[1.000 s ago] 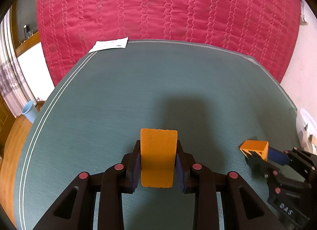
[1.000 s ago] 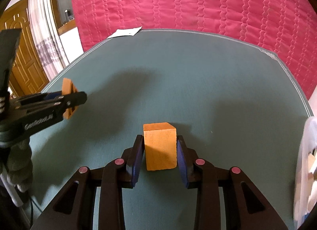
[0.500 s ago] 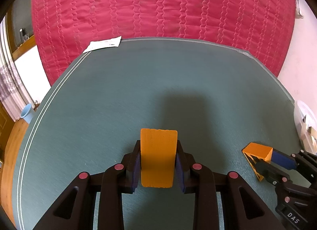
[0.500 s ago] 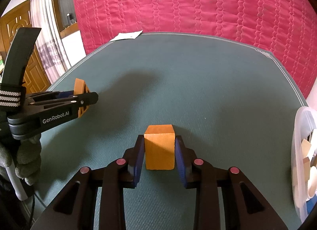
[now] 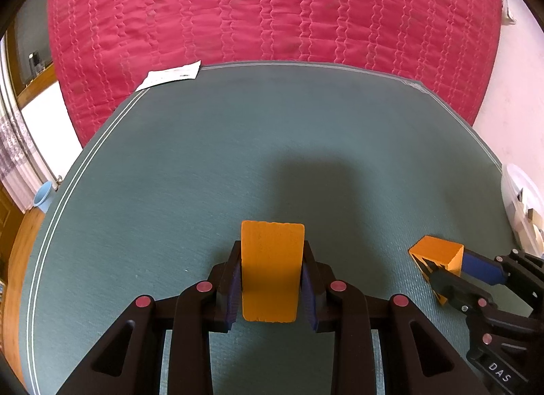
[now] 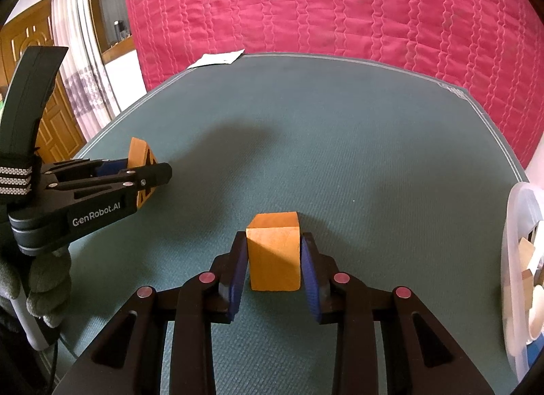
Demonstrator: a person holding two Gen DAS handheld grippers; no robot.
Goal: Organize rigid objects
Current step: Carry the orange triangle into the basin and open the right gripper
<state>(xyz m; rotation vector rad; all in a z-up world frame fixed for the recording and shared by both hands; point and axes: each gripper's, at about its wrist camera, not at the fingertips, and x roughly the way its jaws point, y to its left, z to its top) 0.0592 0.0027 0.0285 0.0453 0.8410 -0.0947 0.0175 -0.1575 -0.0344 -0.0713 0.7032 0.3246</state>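
My left gripper (image 5: 272, 279) is shut on a flat orange wooden block (image 5: 271, 270) and holds it just over the green mat (image 5: 238, 143). The same gripper and its block (image 6: 137, 158) show at the left of the right wrist view. My right gripper (image 6: 273, 259) is shut on an orange wooden cube (image 6: 273, 253) low over the mat. That cube (image 5: 438, 253) also shows at the right of the left wrist view, held between the right gripper's blue pads.
A white plastic bin (image 6: 520, 259) with several wooden pieces stands at the mat's right edge. A white paper slip (image 5: 170, 75) lies at the far left corner. A red quilted cover (image 5: 272, 14) rises behind the mat. A blue cup (image 5: 43, 196) sits off the left edge.
The right gripper with its cube has drifted a little toward the bin side. The left gripper with its block has shifted slightly forward and right. Both grips are unchanged.
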